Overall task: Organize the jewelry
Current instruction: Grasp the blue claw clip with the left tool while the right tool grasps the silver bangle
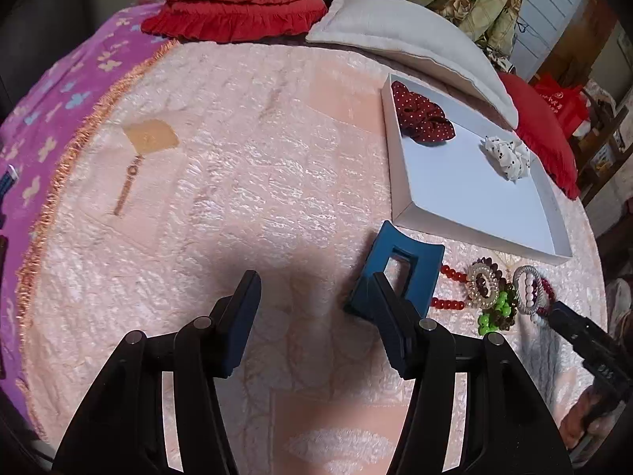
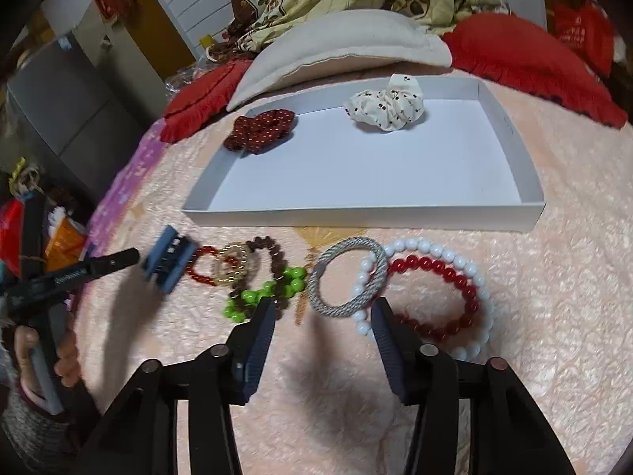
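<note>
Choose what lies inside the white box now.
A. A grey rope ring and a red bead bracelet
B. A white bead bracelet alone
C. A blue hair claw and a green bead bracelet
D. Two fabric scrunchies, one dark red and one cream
D: only the dark red scrunchie and the cream scrunchie lie inside the white box.

Shallow white cardboard tray (image 2: 364, 213) holds a maroon dotted scrunchie (image 2: 259, 130) and cream patterned scrunchie (image 2: 385, 109) along its far edge

Bed with pink quilted cover (image 2: 554, 237) bearing: shallow white box (image 2: 364, 215); blue claw clip (image 2: 168, 263); silver ring bracelet (image 2: 348, 277); white bead bracelet (image 2: 480, 281) around red bead bracelet (image 2: 447, 273); green-and-brown beads (image 2: 269, 289); cream pillow (image 2: 336, 47); red cushions (image 2: 526, 59).
</note>
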A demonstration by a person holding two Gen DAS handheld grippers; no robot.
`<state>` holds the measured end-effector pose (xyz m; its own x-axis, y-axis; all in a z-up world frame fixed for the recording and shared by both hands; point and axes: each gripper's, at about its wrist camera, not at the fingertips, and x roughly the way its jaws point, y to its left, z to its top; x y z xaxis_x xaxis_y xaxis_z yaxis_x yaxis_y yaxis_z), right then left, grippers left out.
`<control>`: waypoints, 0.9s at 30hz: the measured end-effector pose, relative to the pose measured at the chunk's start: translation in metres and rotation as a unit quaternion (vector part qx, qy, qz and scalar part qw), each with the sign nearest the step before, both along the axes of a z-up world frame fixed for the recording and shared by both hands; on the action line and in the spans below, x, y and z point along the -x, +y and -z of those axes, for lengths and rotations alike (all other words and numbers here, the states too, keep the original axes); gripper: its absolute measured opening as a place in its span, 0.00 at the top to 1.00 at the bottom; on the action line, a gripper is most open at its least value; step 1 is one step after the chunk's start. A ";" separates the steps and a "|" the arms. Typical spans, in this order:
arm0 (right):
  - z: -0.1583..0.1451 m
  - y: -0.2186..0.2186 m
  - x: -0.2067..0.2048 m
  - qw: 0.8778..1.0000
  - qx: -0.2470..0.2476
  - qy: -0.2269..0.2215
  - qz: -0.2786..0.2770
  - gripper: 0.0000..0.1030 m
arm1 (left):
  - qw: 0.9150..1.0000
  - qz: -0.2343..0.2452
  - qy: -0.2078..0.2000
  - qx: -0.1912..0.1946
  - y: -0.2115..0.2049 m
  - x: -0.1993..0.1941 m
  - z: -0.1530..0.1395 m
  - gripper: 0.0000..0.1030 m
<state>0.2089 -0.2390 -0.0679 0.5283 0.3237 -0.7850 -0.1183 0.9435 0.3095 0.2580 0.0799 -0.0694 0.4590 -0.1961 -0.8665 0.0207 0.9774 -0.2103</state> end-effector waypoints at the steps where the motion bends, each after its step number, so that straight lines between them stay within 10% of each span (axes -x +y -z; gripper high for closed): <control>1: 0.002 0.001 -0.001 1.000 0.011 -0.002 0.002 0.59 | 1.000 0.003 0.001 0.003 -0.001 -0.002 0.003 0.45; 18: 0.018 0.015 -0.047 0.995 0.096 -0.014 -0.010 0.73 | 0.998 0.066 0.006 0.006 -0.025 -0.021 0.024 0.46; 22: 0.019 0.016 -0.054 0.995 0.096 -0.010 -0.011 0.84 | 0.997 0.081 0.008 0.000 -0.032 -0.022 0.024 0.85; 27: 0.013 0.015 -0.050 0.997 0.077 -0.009 -0.013 0.94 | 0.997 0.071 0.001 -0.007 -0.034 -0.015 0.015 0.89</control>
